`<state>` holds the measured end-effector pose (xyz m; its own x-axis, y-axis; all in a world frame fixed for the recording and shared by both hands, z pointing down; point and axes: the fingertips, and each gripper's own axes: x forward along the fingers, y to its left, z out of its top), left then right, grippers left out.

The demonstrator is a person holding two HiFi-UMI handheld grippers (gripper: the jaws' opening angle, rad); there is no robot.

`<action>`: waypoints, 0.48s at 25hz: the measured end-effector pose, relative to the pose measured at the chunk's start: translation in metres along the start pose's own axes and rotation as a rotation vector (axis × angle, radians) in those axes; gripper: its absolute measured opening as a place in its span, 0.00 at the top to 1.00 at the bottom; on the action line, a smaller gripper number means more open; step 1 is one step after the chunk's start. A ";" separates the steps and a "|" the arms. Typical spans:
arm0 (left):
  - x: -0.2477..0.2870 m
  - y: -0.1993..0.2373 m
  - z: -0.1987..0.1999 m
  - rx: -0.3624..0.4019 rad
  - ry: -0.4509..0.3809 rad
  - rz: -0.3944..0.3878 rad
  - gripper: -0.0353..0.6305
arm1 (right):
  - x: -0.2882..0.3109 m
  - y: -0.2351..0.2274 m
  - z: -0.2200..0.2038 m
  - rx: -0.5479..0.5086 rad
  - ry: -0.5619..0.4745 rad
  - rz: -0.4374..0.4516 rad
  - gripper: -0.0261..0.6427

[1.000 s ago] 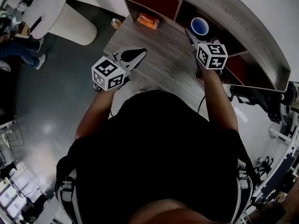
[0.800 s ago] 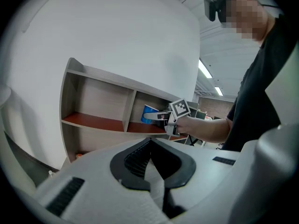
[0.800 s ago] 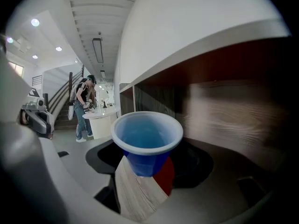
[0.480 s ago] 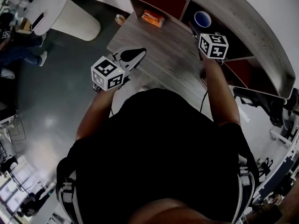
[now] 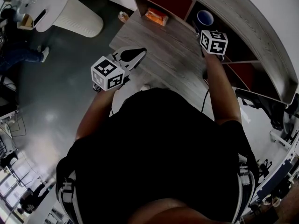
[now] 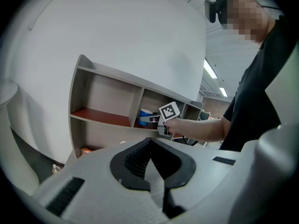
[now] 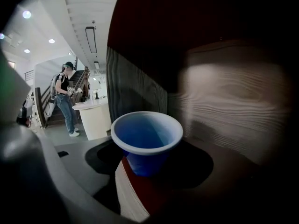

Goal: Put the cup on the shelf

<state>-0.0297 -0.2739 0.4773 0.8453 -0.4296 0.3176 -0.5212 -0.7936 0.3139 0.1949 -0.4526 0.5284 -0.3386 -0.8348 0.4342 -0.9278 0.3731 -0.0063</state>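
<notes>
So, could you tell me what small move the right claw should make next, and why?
Probably ease the right claw slightly deeper, then lower it. It grips the blue cup, whose base is right at the shelf board's front edge.

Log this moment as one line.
right gripper: shut on blue cup at shelf front edge | left gripper: shut, empty

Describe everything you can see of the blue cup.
The blue cup is a small tapered tumbler, plastic by its look, with a paler rim and nothing visible inside. It is upright between the jaws of the right gripper, which are closed on its sides, at the front edge of a shelf compartment with a reddish-brown floor. Whether its base rests on that floor cannot be told.
</notes>
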 end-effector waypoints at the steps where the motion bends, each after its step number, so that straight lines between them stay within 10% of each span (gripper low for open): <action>1: 0.000 0.001 -0.001 -0.004 0.001 0.002 0.92 | 0.003 -0.002 -0.001 0.001 0.003 -0.004 0.51; 12: 0.001 0.008 -0.004 -0.004 0.017 0.018 0.92 | 0.013 -0.007 -0.005 -0.030 0.027 -0.037 0.51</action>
<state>-0.0334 -0.2790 0.4841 0.8339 -0.4361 0.3383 -0.5366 -0.7840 0.3121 0.1979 -0.4646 0.5388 -0.2992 -0.8374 0.4574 -0.9344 0.3542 0.0372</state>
